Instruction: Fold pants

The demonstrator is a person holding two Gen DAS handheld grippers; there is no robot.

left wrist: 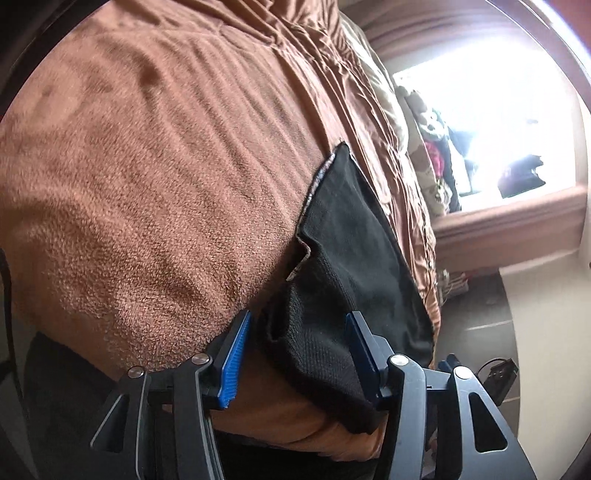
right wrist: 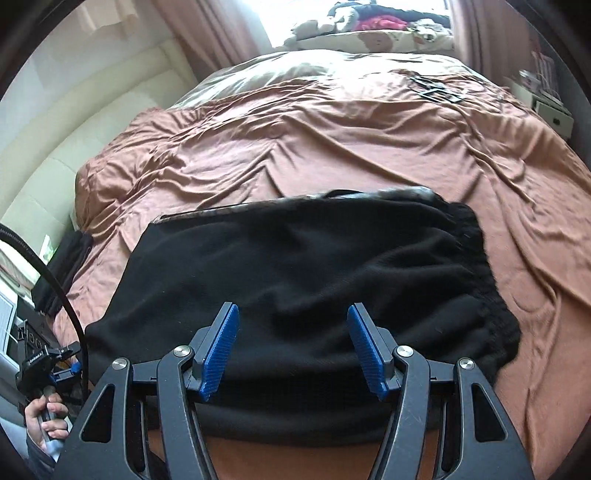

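Observation:
The black pants (right wrist: 295, 266) lie folded into a wide slab on the brown bedspread (right wrist: 332, 147), elastic waistband to the right. My right gripper (right wrist: 292, 308) hovers over their near edge, open with nothing between its blue pads. In the left wrist view, one end of the pants (left wrist: 347, 229) lies on a fuzzy brown blanket (left wrist: 147, 184). My left gripper (left wrist: 299, 315) stands open around a thick fold of that end, and the cloth sits loosely between the fingers. The right wrist view shows a hand (right wrist: 44, 417) holding the left gripper's handle at the lower left.
Pillows and a heap of clothes (right wrist: 369, 26) lie at the bed's far end by a bright window. Small dark items (right wrist: 436, 90) rest on the far bedspread. A nightstand (right wrist: 550, 107) stands at the right. A black cable (right wrist: 55, 280) and a dark cloth (right wrist: 62, 266) hang at the bed's left edge.

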